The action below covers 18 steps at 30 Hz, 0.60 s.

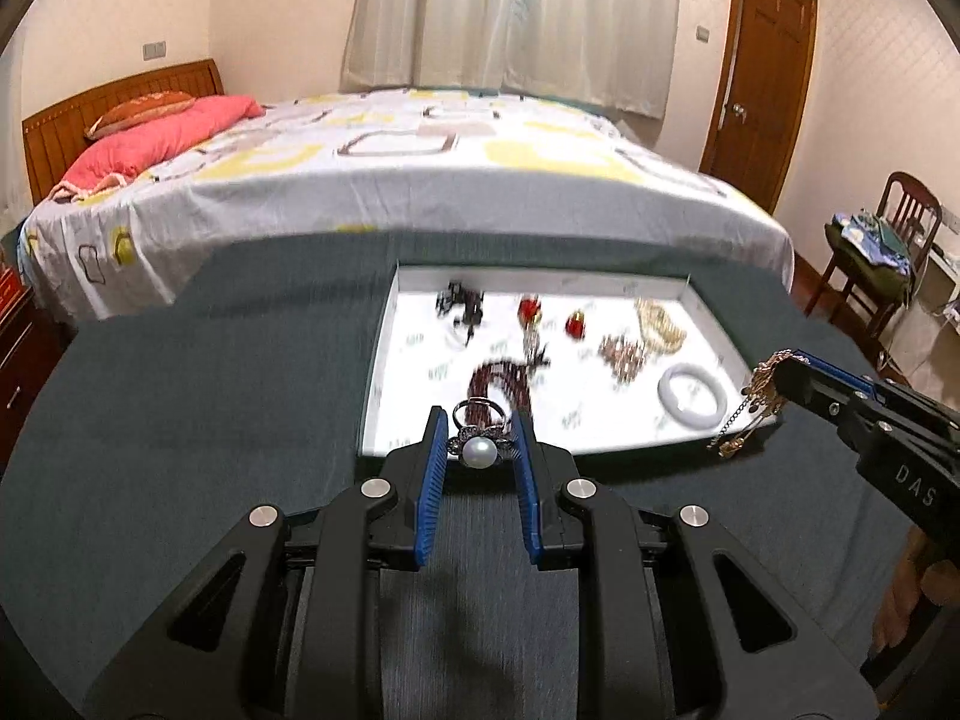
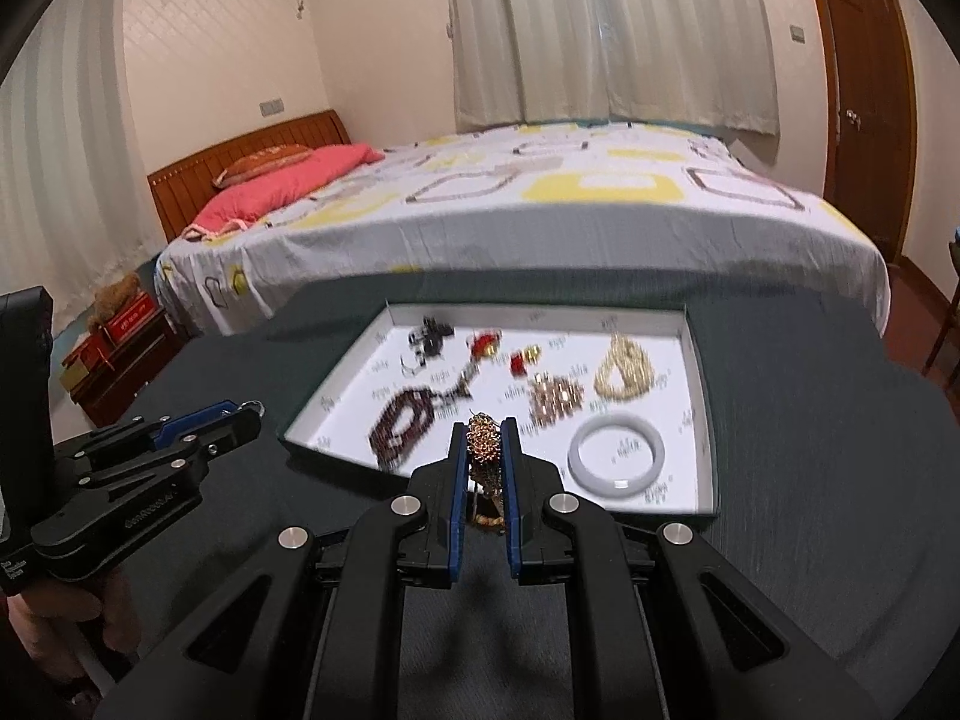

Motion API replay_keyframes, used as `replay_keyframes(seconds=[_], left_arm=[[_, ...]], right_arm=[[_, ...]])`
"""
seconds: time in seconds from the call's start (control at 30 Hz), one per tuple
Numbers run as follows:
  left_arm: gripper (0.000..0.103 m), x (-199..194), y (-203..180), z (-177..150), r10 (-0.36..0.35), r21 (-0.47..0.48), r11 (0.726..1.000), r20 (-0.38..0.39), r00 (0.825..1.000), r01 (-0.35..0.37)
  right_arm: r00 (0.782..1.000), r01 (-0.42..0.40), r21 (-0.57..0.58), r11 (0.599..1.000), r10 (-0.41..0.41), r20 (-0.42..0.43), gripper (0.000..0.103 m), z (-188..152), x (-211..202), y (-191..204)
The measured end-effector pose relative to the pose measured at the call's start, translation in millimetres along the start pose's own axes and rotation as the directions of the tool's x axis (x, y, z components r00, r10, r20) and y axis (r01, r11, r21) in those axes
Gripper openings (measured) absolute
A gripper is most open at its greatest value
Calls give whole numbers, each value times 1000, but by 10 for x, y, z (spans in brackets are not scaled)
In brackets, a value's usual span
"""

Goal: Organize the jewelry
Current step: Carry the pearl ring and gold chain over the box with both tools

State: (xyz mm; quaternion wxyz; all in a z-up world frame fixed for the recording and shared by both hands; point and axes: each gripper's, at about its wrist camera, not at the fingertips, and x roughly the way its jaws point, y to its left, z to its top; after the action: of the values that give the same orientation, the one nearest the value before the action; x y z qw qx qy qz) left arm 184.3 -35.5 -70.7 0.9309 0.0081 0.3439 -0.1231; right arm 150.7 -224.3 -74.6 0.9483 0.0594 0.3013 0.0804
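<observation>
Hovering over the bare near stretch of the dark counter, the left tongs pinch a pearl ring and the right tongs pinch a gold chain, both at the near edge of the white tray, bed beyond.

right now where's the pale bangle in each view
Left wrist: the pale bangle lies at the tray's near right corner, right of centre.
Right wrist: the pale bangle lies near the tray's near right corner, just right of the right gripper's fingers.
Shared landmark: the white tray.
</observation>
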Motion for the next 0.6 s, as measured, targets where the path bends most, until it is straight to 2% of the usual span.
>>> replay_keyframes(seconds=[0.3,0.6], left_arm=[[21,-23,-45,320,-15,16,1000,80,997,14],[21,202,-110,564,-32,25,999,112,993,29]], right_arm=[[997,-6,-19,1000,8,76,11,350,16,71],[995,-6,-24,1000,9,95,11,487,221,109]])
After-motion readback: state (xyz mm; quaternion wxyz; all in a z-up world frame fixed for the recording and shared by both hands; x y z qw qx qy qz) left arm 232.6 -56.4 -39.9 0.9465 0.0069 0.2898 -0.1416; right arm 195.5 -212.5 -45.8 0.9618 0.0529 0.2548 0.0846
